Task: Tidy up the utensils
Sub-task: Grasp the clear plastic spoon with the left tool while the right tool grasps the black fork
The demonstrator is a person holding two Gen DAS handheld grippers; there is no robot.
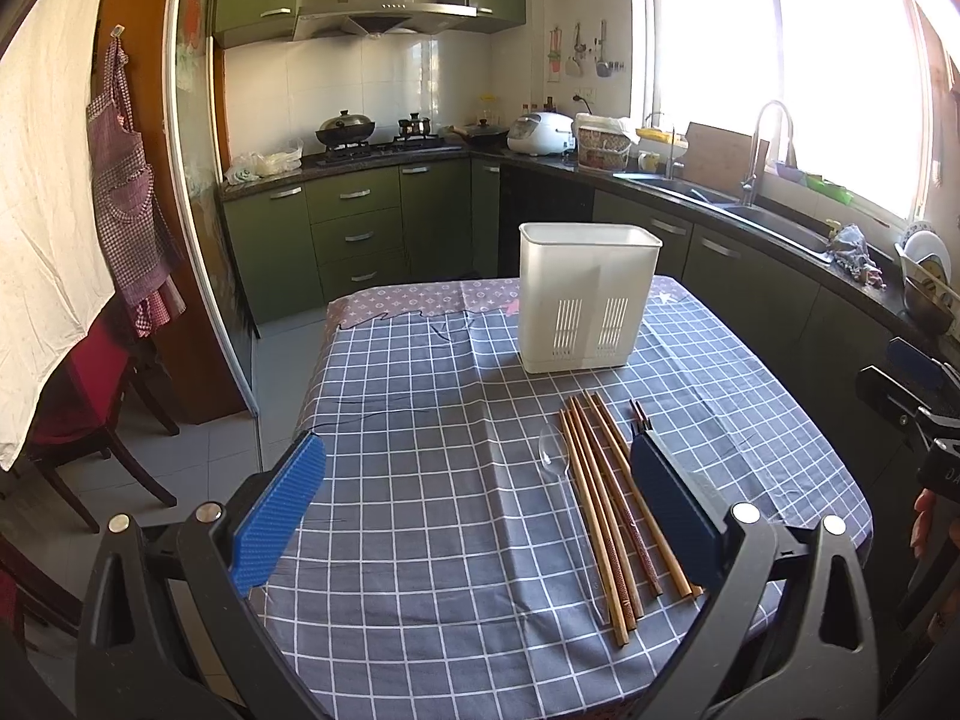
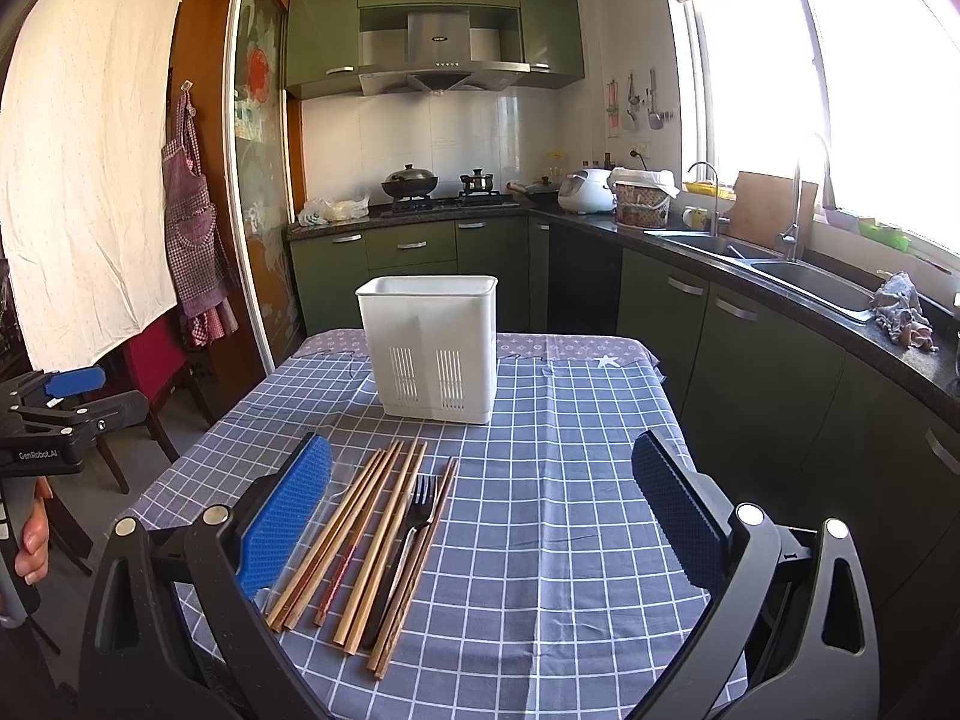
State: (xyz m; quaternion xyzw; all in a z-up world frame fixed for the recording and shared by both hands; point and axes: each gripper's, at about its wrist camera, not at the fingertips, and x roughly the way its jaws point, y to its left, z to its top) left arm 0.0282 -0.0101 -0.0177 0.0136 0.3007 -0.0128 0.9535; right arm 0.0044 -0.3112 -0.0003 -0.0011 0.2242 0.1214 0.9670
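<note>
The chopsticks [image 2: 366, 540] lie in a loose fan on the checked tablecloth [image 2: 570, 510], near the table's front edge, with a black fork [image 2: 408, 540] resting among them and a clear plastic spoon [image 1: 549, 450] just beside their left flank. The white utensil holder [image 2: 429, 348] stands upright behind them, apparently empty, its slotted front wall facing the cameras. Risk assessment: the sticks are thin, round and crowded, so a pinch may capture several at once or roll neighbours toward the table edge; the transparent spoon is easily misjudged. The left gripper [image 1: 480, 498] and right gripper [image 2: 483, 510] both hover with jaws spread wide, holding nothing.
</note>
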